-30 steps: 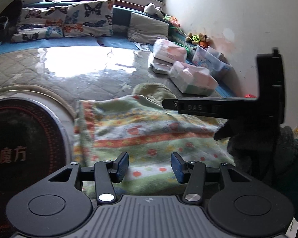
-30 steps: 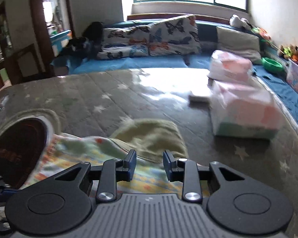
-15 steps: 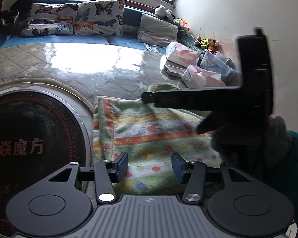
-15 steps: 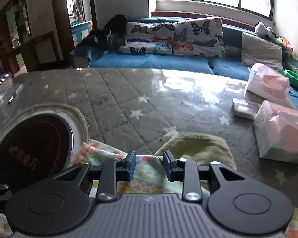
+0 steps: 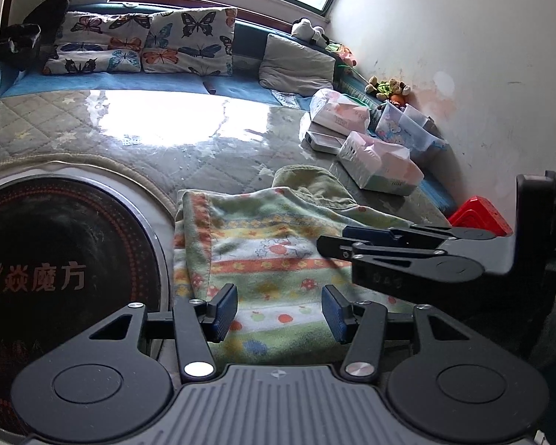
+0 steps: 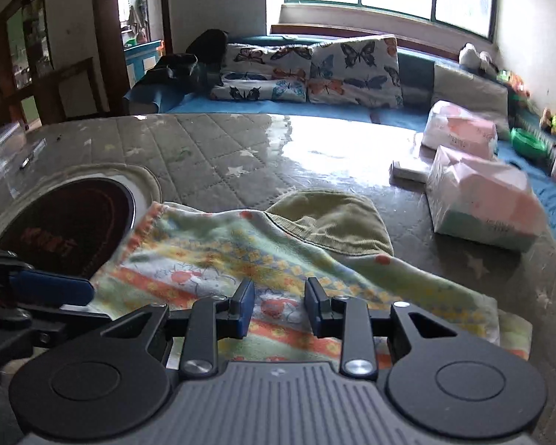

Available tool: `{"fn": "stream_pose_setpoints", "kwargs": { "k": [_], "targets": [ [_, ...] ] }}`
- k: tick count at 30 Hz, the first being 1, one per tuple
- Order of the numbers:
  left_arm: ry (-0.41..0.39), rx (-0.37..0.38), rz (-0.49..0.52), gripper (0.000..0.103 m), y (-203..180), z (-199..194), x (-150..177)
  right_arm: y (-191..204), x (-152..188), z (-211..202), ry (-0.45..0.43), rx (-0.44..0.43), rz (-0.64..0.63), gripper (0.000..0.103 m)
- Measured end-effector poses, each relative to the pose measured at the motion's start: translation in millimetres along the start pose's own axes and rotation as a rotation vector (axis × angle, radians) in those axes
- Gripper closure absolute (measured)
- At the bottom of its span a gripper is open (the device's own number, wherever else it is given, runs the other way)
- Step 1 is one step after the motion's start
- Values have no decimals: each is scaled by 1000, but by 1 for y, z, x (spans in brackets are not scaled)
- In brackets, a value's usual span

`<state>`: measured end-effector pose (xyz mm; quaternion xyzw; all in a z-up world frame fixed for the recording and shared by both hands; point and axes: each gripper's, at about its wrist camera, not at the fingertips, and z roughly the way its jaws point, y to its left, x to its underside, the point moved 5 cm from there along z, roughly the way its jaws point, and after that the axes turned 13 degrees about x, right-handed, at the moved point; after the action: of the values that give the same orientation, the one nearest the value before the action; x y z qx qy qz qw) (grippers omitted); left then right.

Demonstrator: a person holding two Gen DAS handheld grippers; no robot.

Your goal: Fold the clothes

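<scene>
Left gripper point(image 5: 280, 309): black, blue-padded jaws parted, nothing between them, poised above the patterned cloth's near edge.
Right gripper point(image 6: 280, 306): jaws parted more narrowly, empty, over the same cloth; seen side-on from the left wrist camera.
Striped, fruit-printed pastel terry cloth point(image 5: 274, 256): spread flat on the grey star-quilted table cover point(image 5: 55, 126).
Olive-green garment point(image 6: 333, 222): lying partly over the cloth's far edge.
Round black cooktop with red lettering point(image 5: 59, 259): just left of the cloth.
Pink-and-white wrapped tissue packs point(image 6: 482, 200): right, apart from the cloth.
</scene>
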<state>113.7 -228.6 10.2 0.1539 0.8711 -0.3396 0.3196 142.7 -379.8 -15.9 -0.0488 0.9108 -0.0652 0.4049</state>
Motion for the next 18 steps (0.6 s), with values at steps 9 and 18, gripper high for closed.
{"fn": "stream_pose_setpoints", "kwargs": {
  "k": [9,18],
  "targets": [
    [-14,-17,2,49,-3,1,-11,-11,10,-33,-18,-4,9,72],
    [6,-8,29,49,-18,23,-18,-13,25,-39,-1,-22,45,72]
  ]
}}
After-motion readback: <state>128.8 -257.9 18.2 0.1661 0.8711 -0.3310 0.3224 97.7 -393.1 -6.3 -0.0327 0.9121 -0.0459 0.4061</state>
